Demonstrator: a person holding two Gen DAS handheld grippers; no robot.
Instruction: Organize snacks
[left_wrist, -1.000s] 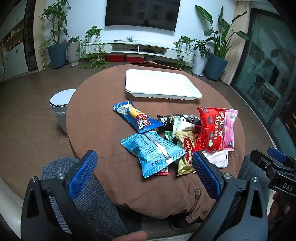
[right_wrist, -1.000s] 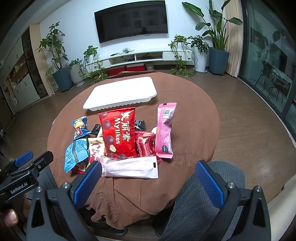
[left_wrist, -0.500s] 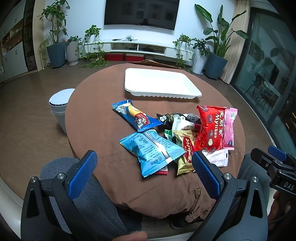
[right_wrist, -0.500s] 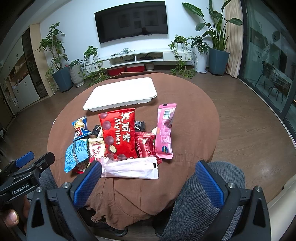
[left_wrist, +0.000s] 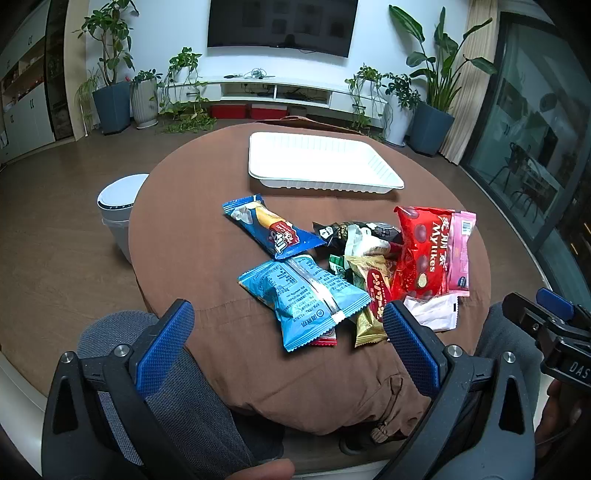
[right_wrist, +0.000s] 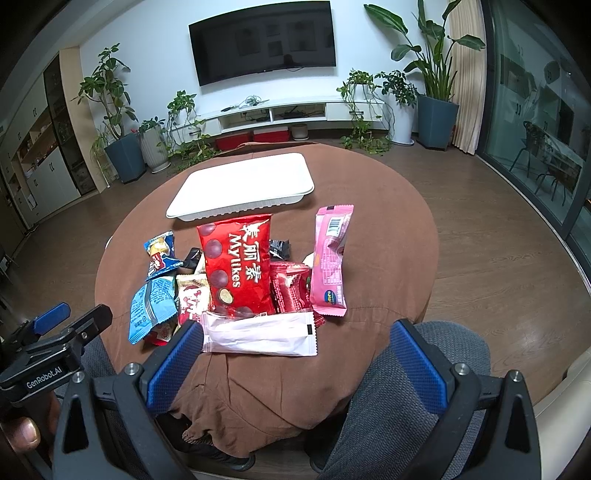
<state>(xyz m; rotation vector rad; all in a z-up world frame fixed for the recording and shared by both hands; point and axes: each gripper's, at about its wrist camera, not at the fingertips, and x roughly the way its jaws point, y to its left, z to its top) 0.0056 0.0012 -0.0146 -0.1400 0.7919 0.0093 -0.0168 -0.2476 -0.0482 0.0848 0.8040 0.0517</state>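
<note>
A heap of snack packets lies on the brown round table (left_wrist: 184, 236). Among them are a light blue packet (left_wrist: 303, 291), a dark blue cake packet (left_wrist: 271, 227), a red Mylikes bag (right_wrist: 238, 264), a pink packet (right_wrist: 330, 262) and a white packet (right_wrist: 262, 334). An empty white tray (left_wrist: 317, 162) sits beyond the heap, toward the table's far side. My left gripper (left_wrist: 288, 332) hovers open at the table's near edge, just short of the light blue packet. My right gripper (right_wrist: 295, 354) is open too, its left fingertip beside the white packet.
A white lidded bin (left_wrist: 118, 206) stands on the floor left of the table. The person's grey-trousered knees (right_wrist: 417, 398) sit under the near edge, where the brown cloth hangs down. Potted plants (right_wrist: 122, 147) and a TV shelf (right_wrist: 280, 110) line the far wall.
Both grippers have drifted very slightly; the table scene sits a touch lower-left in the left wrist view. No packet has moved.
</note>
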